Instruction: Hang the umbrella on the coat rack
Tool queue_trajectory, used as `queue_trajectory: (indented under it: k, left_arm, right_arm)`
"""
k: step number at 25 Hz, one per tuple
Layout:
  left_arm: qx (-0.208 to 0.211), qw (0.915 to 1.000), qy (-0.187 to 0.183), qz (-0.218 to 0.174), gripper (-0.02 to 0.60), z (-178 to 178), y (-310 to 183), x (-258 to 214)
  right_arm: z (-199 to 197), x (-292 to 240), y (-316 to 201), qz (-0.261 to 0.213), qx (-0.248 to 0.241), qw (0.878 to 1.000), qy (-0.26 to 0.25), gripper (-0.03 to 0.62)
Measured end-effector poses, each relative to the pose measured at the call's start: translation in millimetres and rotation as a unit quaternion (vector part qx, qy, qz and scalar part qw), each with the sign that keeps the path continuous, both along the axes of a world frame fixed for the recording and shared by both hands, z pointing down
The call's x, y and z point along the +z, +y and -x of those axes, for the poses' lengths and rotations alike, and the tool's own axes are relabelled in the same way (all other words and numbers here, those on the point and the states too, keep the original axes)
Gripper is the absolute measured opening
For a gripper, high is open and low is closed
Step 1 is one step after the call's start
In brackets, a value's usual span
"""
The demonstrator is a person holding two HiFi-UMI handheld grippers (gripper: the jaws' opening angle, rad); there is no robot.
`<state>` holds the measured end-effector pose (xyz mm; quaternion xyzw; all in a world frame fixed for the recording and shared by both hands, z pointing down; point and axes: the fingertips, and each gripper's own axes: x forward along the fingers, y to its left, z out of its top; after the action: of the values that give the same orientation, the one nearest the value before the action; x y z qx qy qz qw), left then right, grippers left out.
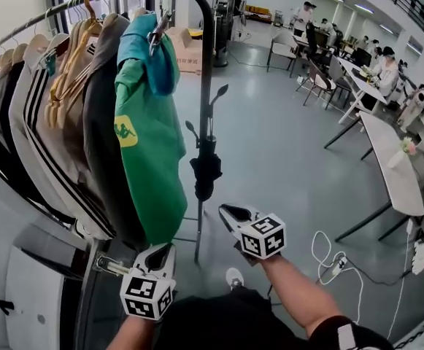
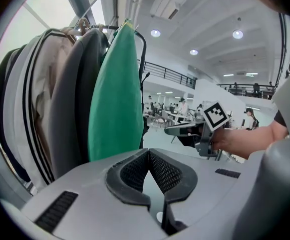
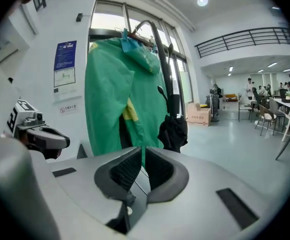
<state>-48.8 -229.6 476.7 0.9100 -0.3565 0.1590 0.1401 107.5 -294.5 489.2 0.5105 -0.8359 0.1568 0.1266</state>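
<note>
Hanging against right-end post of coat rack, just right of green jacket: black folded umbrella. Left gripper near, low, under jacket hem; jaws together, nothing between. Right gripper near, right of post, below umbrella, apart from it; jaws closed, empty. Other coats fill rail further left.

Your black umbrella hangs against the upright post of the coat rack, just beside the green jacket. Your left gripper and right gripper sit lower, clear of it.
</note>
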Motion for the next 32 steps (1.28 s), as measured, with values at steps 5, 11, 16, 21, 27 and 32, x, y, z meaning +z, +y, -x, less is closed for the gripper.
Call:
queue_trajectory:
  k: [5,11,16,21,27,32]
  left_arm:
    - [0.018,0.9998,0.004,0.003,0.015,3,3,2]
    - [0.042,0.9991,0.005,-0.001,0.015,-3,9,3]
    - [0.071,0.9974,0.007,-0.003,0.015,-15,15,1]
    - [0.085,0.9963,0.006,-0.005,0.015,-22,17,0]
    - [0.097,0.9952,0.011,0.000,0.015,-33,25,2]
    - [0.092,0.9956,0.020,-0.007,0.015,-35,21,-5]
  right_arm:
    - [-7,-23,42,-0.031,0.043,0.997,-0.049,0.011]
    - [-9,-41,93,-0.053,0.055,0.994,-0.075,0.011]
    - [-2,-20,125,-0.034,0.072,0.994,-0.073,0.011]
    - [-1,-8,138,-0.017,0.078,0.993,-0.082,0.011]
    - [-4,-11,148,-0.020,0.080,0.994,-0.074,0.011]
    - [-1,-2,153,-0.012,0.079,0.994,-0.069,0.011]
